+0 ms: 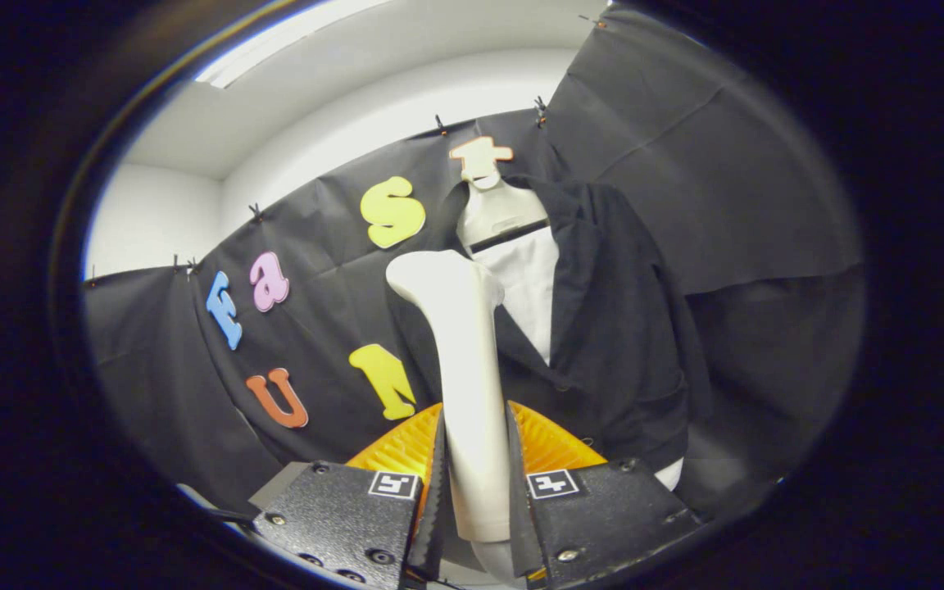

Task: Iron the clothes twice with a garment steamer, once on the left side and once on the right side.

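A: Item one?
B: Gripper (476, 483), low in the gripper view. Fingers (437, 492) closed against the handle of a garment steamer (468, 385), one on each side, pinching it firmly.

A: Steamer details?
B: White, long-handled, standing nearly upright between the fingers. Rounded head at the top, angled toward the garment. Lower end of the handle passing down between the two finger bodies and out of sight.

A: Item two?
B: Dark jacket (611, 328), hung on a white mannequin torso (498, 215), beyond the fingers and slightly to their right. Front open, lapels parted. White shirt (531, 287) showing in the gap between the lapels.

A: Position of steamer against jacket?
B: Head level with the chest, overlapping the jacket's near lapel in the view. Touching or just short of the cloth: cannot tell.

A: Anything else near the fingers?
B: Orange ribbed pieces (406, 447) fanning out just behind the fingers, one on each side of the handle. Small square black-and-white markers (554, 483) on top of each finger body.

A: Background?
B: Black cloth wall (685, 164), pinned along its upper edge with small clips. White room wall (161, 221) and ceiling above it. Bright strip of light (275, 41) across the ceiling.

A: Lower edge of jacket?
B: Hem hanging just beyond the right finger body, a bit of white showing below it.
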`<state>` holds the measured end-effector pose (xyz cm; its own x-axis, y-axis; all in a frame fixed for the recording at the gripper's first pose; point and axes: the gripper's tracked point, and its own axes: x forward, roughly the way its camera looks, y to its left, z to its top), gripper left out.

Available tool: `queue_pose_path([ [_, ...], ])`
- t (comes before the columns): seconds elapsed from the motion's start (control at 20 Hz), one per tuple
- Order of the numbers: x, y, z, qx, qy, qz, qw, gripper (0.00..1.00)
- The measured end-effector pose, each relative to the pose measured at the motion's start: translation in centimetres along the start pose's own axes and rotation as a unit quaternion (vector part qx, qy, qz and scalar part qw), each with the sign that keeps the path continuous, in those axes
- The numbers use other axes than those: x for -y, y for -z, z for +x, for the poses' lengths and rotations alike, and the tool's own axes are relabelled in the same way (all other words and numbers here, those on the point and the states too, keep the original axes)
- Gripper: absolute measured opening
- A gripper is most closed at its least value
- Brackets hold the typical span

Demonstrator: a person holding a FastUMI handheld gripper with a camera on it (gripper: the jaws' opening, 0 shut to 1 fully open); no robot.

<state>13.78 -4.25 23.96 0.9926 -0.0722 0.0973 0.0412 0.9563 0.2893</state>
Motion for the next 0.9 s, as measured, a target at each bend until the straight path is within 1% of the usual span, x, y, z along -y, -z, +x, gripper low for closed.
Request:
queue_pose_path([
  [0.15, 0.4, -1.7, 1.4, 0.025, 0.009, -0.021, 0.999, 0.35],
  [0.35, -0.4, -3.2, 3.4, 0.059, 0.01, -0.059, 0.996, 0.35],
  [0.65, -1.8, -3.2, 6.4, 0.078, 0.016, -0.088, 0.993, 0.35],
  [0.9, -1.8, -2.9, 7.3, 0.1, 0.045, -0.123, 0.986, 0.35],
])
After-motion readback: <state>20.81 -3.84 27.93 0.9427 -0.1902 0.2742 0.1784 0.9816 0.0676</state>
